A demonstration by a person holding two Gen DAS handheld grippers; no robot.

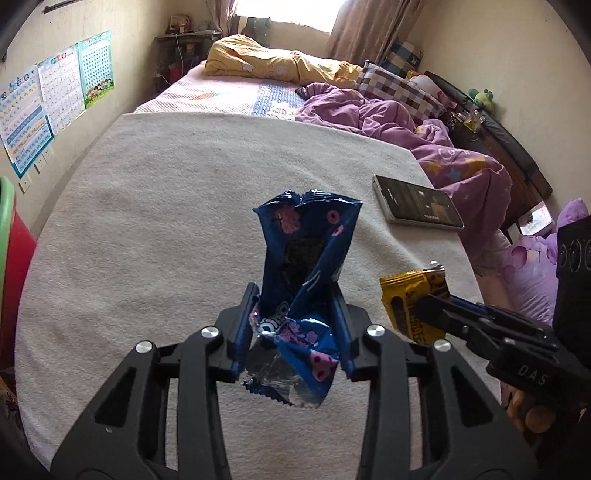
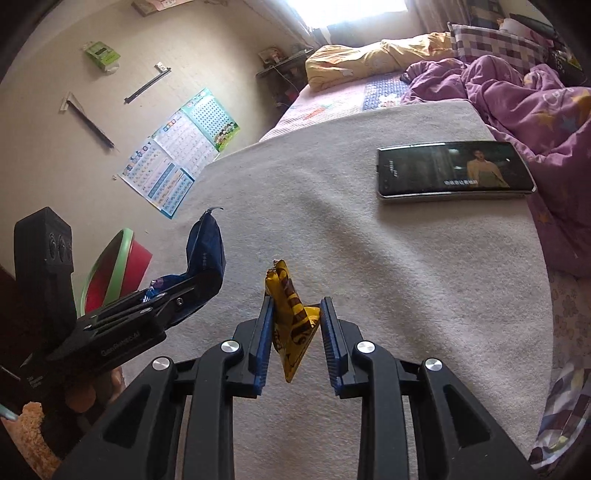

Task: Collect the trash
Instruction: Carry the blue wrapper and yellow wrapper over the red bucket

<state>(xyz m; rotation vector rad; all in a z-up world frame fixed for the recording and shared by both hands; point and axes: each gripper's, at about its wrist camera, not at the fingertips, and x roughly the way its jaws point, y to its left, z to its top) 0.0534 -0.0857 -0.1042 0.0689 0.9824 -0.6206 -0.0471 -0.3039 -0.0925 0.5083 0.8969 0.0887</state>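
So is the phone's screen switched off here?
No, the phone lies face up on the grey blanket with a video frame and subtitles lit.

A bedroom is shown, lit by daylight from a window [image 1: 288, 11] at the far wall, which is flanked by pinkish curtains [image 1: 365, 29]. Most of the space is taken up by a bed [image 1: 184, 177] covered by a pale fleece blanket at its near end. A yellow quilt [image 1: 273, 61] is heaped at the far edge of the bed, a purple quilt [image 1: 424, 136] is bunched along its right edge, and a checked pillow [image 1: 399, 88] is propped beside that. Colourful charts [image 1: 55, 96] are pinned to the beige left wall. A dark shelf unit [image 1: 181, 51] is set in the far left corner.
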